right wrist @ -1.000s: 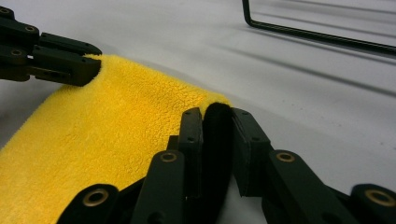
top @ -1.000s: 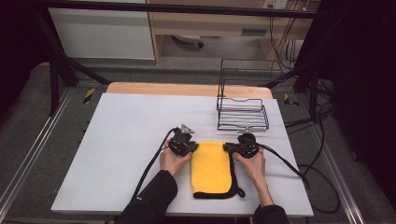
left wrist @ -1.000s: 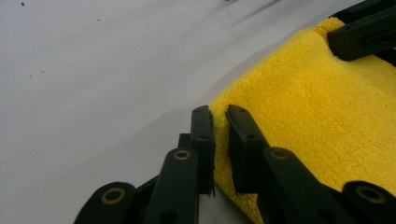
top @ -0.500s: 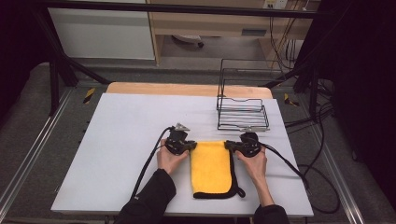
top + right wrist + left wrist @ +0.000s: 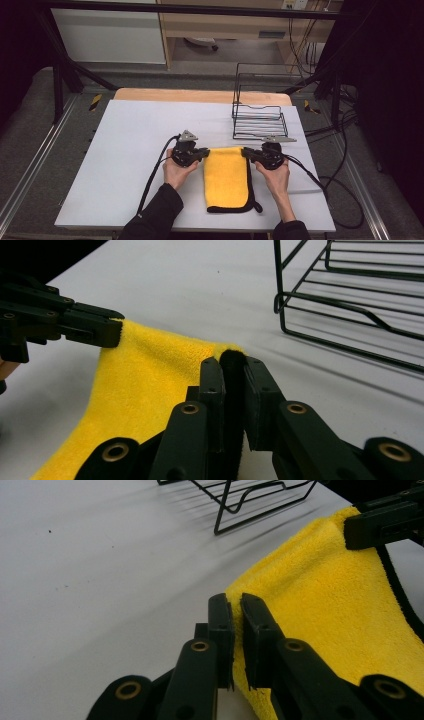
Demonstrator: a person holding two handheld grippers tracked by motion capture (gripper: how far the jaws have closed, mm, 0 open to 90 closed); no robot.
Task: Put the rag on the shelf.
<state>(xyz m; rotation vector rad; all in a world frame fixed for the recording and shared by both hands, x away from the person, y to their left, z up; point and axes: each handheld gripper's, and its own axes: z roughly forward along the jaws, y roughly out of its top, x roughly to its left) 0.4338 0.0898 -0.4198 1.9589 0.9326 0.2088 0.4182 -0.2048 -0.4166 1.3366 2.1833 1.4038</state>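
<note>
A folded yellow cloth [image 5: 227, 177] with black trim lies on the white table [image 5: 130, 130], in front of the person. My left gripper [image 5: 203, 153] is shut on the cloth's far left corner. My right gripper [image 5: 246, 152] is shut on its far right corner. In the left gripper view the jaws [image 5: 235, 617] pinch the cloth's [image 5: 340, 595] edge, and the other gripper holds the far corner. In the right gripper view the jaws [image 5: 231, 367] clamp a corner of the cloth [image 5: 145, 375], with the left gripper's tip on the opposite corner.
A black wire rack [image 5: 259, 117] stands just beyond the right gripper, at the table's back right. Its wires show in the left gripper view [image 5: 240, 500] and in the right gripper view [image 5: 350, 295]. Cables trail from both grippers toward the table's near edge.
Both hands have drawn slightly apart, and the cloth's far edge is held a bit straighter between the grippers. The cloth's near part has stayed in place.
</note>
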